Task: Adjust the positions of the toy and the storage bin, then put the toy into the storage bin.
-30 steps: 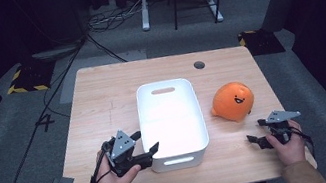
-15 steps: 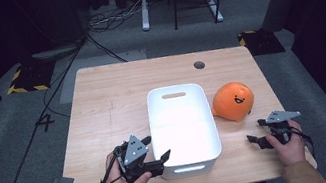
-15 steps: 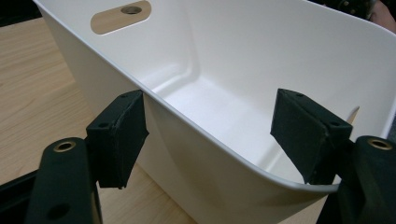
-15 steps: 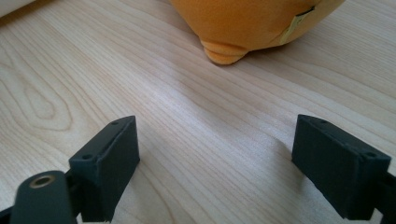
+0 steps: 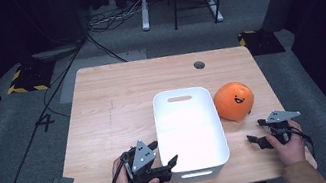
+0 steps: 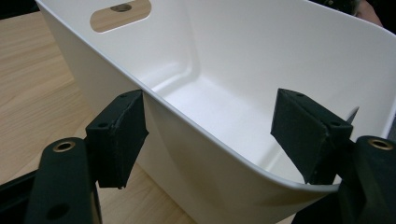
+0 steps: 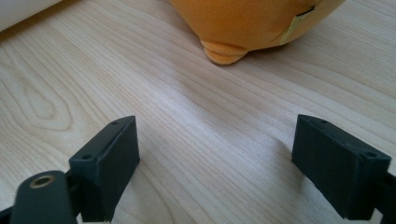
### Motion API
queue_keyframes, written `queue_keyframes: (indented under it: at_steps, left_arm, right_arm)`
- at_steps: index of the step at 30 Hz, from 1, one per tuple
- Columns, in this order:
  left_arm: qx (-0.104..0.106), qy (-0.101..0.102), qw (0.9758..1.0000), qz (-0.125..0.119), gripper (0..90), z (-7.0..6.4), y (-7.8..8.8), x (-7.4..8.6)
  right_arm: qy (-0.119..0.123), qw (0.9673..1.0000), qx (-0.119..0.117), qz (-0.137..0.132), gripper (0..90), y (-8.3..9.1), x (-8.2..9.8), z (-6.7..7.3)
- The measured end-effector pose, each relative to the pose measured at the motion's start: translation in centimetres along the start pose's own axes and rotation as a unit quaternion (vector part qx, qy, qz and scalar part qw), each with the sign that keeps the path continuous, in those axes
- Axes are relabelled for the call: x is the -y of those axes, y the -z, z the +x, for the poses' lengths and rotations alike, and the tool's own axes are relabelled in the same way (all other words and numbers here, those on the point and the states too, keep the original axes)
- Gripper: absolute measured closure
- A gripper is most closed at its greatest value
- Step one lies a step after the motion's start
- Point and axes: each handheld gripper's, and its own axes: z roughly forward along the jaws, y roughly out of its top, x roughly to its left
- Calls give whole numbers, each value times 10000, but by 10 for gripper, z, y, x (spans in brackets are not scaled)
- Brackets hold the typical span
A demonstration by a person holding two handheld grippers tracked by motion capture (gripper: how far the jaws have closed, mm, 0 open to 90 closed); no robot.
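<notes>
The left gripper [image 5: 163,164] straddles the near left corner of the white plastic bin [image 5: 195,167]: its jaws have just been opening, and in the left gripper view one pad sits against the outside of the wall [image 6: 177,126] while the other stands clear inside, so nothing is clamped. The bin stands toward the near edge of the table [image 5: 104,117], right of centre, with nothing in it. The right gripper [image 5: 256,140] rests spread near the near right corner, holding nothing, pointed at the orange smiley plush [image 5: 234,101] just beside the bin's right wall. Placing the bin looks finished; putting the plush in it is probably left.
</notes>
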Motion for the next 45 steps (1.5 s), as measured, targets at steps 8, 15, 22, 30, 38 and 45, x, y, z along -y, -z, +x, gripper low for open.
queue_keyframes:
  at_steps: [8,15,22,30,38,45]
  left_arm:
    - [50,-21,10000,35,244,-1,0,-1]
    - [132,124,9997,-155,238,10,11,-8]
    - [-62,199,9987,-464,242,29,24,-15]
    - [-528,167,9972,-504,242,59,29,-13]
    - [-1006,44,9947,-224,233,87,31,-7]
    - [-1251,310,9916,74,229,123,38,9]
  right_arm:
    - [-1,10000,0,0,150,0,0,0]
    - [-4,10000,0,0,150,0,0,0]
    - [-3,10000,1,0,150,0,0,0]
    - [-1,10000,-5,7,150,0,0,0]
    - [-10,10000,0,3,150,0,0,0]
    - [0,10000,-6,8,150,0,0,0]
